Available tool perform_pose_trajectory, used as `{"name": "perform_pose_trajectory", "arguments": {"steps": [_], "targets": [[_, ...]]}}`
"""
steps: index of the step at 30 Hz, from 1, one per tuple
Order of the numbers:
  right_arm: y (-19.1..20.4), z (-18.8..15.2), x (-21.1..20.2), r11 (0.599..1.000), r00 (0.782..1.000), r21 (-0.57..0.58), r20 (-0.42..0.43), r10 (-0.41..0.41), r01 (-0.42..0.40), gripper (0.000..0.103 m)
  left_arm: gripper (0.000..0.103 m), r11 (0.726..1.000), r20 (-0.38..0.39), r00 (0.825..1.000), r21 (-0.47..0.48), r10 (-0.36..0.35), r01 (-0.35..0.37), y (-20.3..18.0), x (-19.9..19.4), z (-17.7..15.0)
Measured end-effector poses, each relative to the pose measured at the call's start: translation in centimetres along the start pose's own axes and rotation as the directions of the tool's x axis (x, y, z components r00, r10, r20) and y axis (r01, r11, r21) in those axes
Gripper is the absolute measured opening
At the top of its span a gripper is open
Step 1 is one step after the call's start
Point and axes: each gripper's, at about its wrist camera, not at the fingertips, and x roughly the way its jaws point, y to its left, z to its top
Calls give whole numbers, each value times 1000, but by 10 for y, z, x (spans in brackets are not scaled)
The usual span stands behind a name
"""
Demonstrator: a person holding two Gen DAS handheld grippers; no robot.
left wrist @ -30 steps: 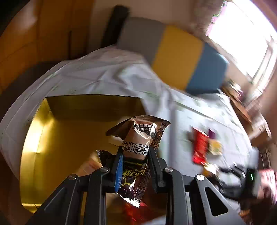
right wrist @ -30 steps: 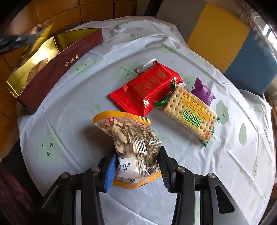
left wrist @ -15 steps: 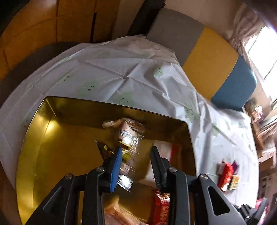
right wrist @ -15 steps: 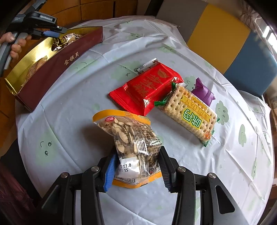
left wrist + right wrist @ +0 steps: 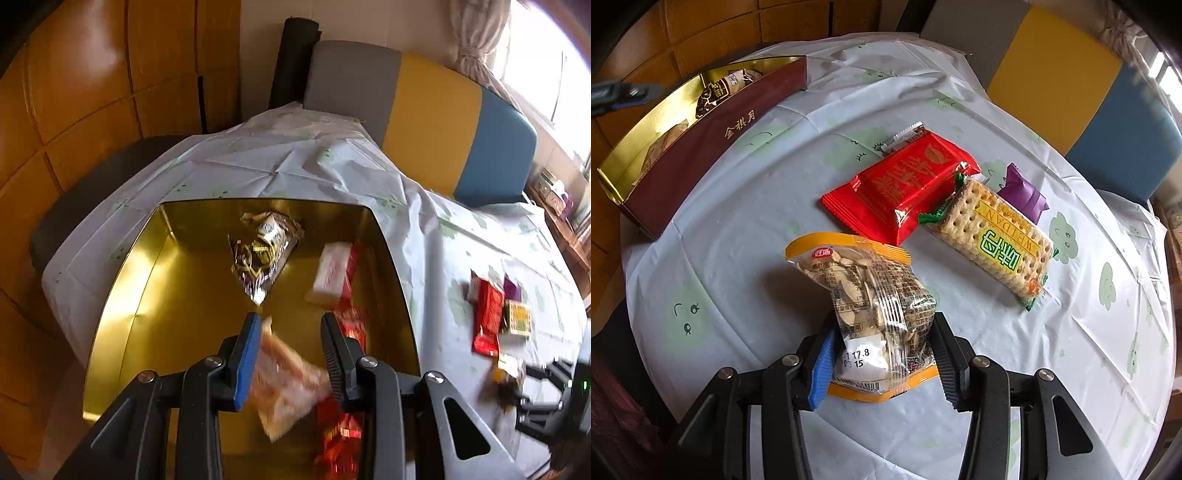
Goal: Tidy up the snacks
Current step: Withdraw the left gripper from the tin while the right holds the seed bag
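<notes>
The left gripper [image 5: 290,347] hovers over the gold box [image 5: 122,280], its jaws standing apart with nothing between the pads; they have just been opening. The brown snack packet [image 5: 264,254] lies on the gold floor in the upper middle of the left wrist view, well clear of the jaws, its long axis running from the upper right down to a pointed, crimped end at the lower left. A white-and-red packet [image 5: 330,273] lies to its right, long axis nearly up and down the frame. Below the jaws a blurred pale orange packet [image 5: 284,384] and red wrappers [image 5: 341,424] lie near the box's lower edge.

In the right wrist view the right gripper [image 5: 881,358] has the bag of seeds [image 5: 864,306] between its jaws at the bag's lower, date-stamped end. The jaws have just been easing open a little, and whether the pads press on the bag I cannot tell. The bag's long axis runs up the frame, leaning left, its orange top seam toward the centre of the counter [image 5: 738,240], which wears a white cloth with green clouds. Beyond it lie a red packet [image 5: 901,184], long axis slanting from lower left to upper right, a cracker pack [image 5: 993,236] slanting from upper left to lower right, and a purple sweet [image 5: 1023,192] just behind the crackers. The box stands at the upper left.
</notes>
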Motion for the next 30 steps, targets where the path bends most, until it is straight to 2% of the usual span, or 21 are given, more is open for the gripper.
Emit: {"name": "perform_pose_trajectory", "arguments": {"steps": [9,14,30], "targets": [[1,0,0,1000,1000,-6,3,-8,8,49,34,999,23,999,10,32,-33,3,-27,-32],[1,-1,0,1000,1000,-13,9,-16,16,49,34,1000,16,1000,18,24,-25,2,-32,-45],[2,-3,0,1000,1000,-16,19,-15,15,51,34,999,-8,1000,45,18,-18,-1,-29,-58]]}}
